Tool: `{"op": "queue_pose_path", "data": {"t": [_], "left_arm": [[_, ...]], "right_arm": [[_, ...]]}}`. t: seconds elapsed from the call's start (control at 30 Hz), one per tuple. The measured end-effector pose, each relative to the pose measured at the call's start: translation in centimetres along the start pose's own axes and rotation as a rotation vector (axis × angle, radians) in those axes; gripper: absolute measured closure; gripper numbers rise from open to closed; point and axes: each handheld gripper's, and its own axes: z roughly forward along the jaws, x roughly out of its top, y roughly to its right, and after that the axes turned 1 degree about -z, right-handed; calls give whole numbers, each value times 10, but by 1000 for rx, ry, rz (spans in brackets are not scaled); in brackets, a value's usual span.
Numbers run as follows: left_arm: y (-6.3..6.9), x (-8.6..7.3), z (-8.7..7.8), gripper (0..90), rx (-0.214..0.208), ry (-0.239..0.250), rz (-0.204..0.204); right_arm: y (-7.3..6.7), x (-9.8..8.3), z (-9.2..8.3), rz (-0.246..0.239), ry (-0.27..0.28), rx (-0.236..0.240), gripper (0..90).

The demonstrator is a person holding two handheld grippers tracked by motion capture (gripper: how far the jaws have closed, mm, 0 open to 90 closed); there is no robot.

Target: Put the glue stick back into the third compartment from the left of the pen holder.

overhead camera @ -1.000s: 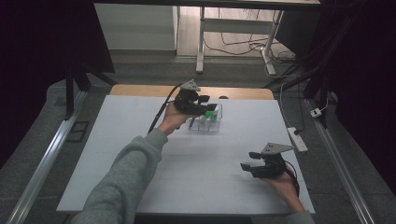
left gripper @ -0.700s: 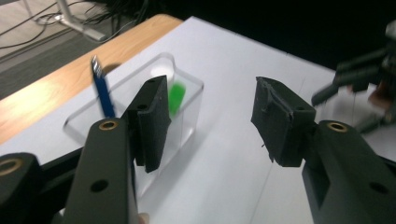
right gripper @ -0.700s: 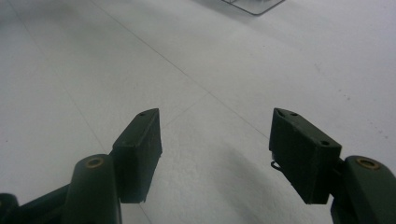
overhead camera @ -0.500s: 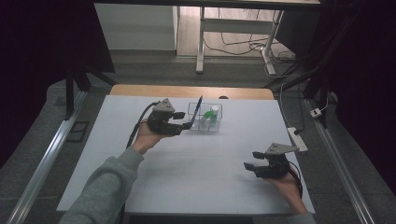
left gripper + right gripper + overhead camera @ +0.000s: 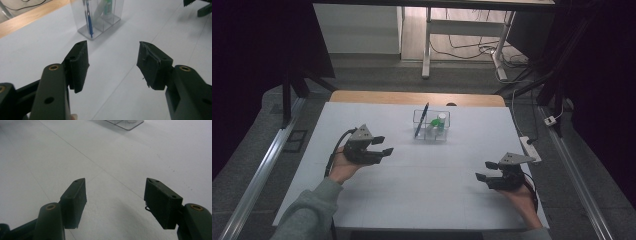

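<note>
Pen (image 5: 421,120) now stands in clear organizer (image 5: 431,126), far table centre. My left gripper (image 5: 381,145) pulled back, jaws just opening, empty. Right gripper (image 5: 486,170) open, idle. Placement looks done.

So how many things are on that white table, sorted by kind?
Clear organizer: 1
Blue pen, leaning in its left compartment: 1
Small containers with green on them, beside the pen: 2, as far as I can tell
Hand-held tools, left tool and right tool, both empty: 2
Total: 6
</note>
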Motion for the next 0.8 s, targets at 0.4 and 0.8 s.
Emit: {"op": "queue_pose_path", "data": {"t": [0.4,0.8], "left_arm": [[0,-41,-23,398,30,-14,-42],[0,-74,-31,388,42,-30,-91]], "right_arm": [[2,0,-3,0,5,-12,338],[2,1,-5,-7,25,-26,339]]}}
